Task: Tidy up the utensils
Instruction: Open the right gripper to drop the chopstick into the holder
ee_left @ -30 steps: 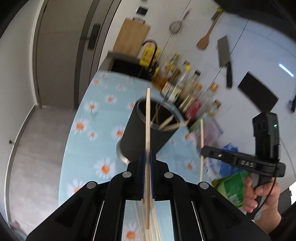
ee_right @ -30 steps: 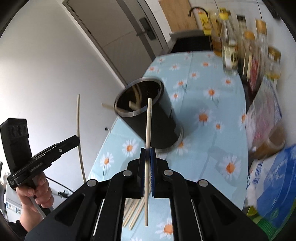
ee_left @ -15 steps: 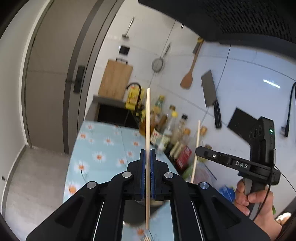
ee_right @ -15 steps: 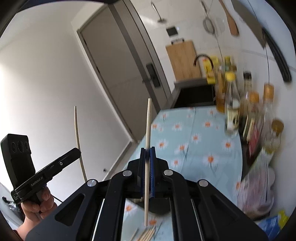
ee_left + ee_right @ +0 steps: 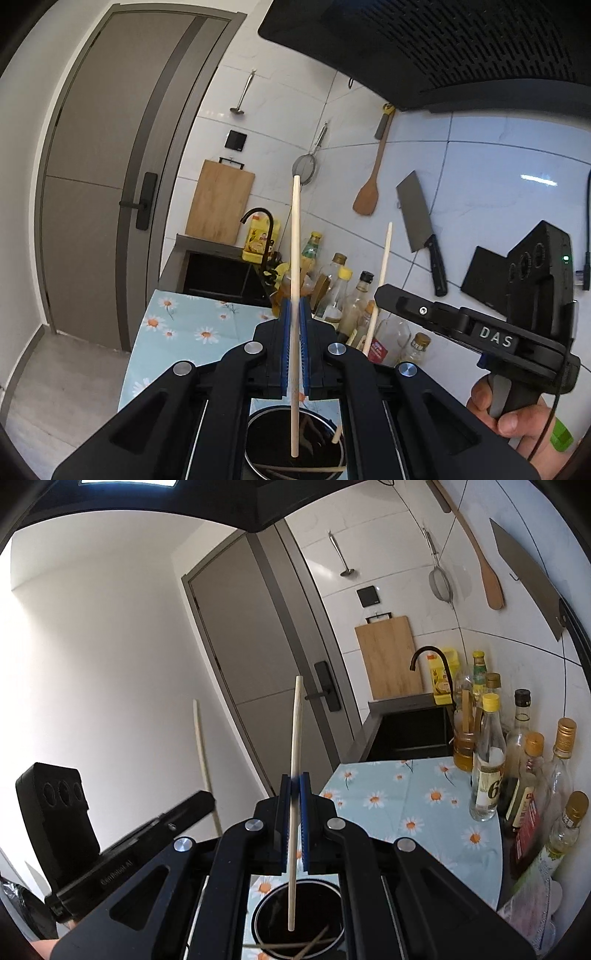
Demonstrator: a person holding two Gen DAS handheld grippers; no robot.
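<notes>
1. My left gripper's blue-padded fingers (image 5: 284,343) are clenched on a pale wooden chopstick (image 5: 295,258), which runs from 12 to 6 o'clock between them.
2. My right gripper (image 5: 294,812) likewise pinches its own light wooden stick (image 5: 296,738).
3. Each stick's lower tip hangs over the dark round metal holder (image 5: 266,912), at 6 o'clock.
</notes>
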